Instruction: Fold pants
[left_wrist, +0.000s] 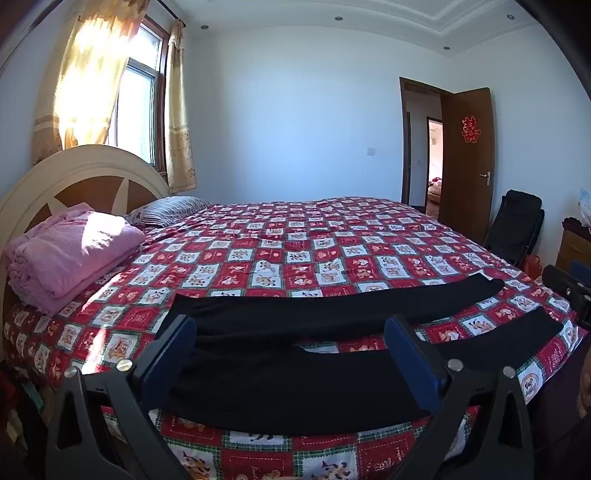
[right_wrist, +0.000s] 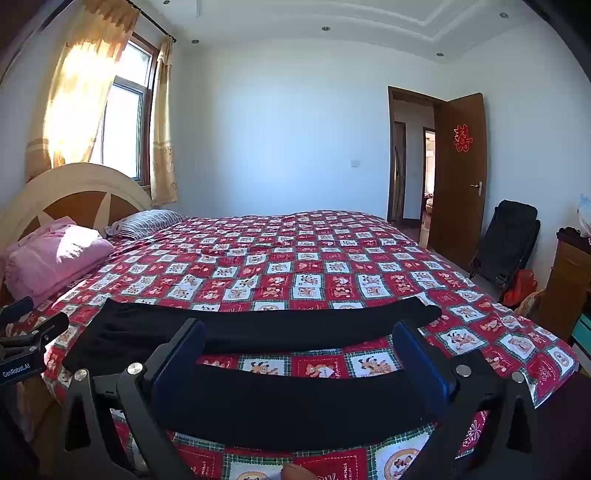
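While the black pants (left_wrist: 295, 321) lie flat along the near edge of the bed (left_wrist: 295, 240), waist left and two legs splayed right, I hold my left gripper (left_wrist: 290, 354) and right gripper (right_wrist: 299, 354) wide apart, clamping nothing. I'd judge it best to pinch waist and cuff together, folding one leg squarely over the other. One pair of pants, two grippers.

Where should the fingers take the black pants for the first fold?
Probably the near leg of the black pants, gripped at its front edge from the bedside. The pants lie flat on the patterned bedspread with legs spread in a V, so lifting the near leg onto the far leg halves them. Left gripper near the waist end, right gripper toward the cuff; both open.
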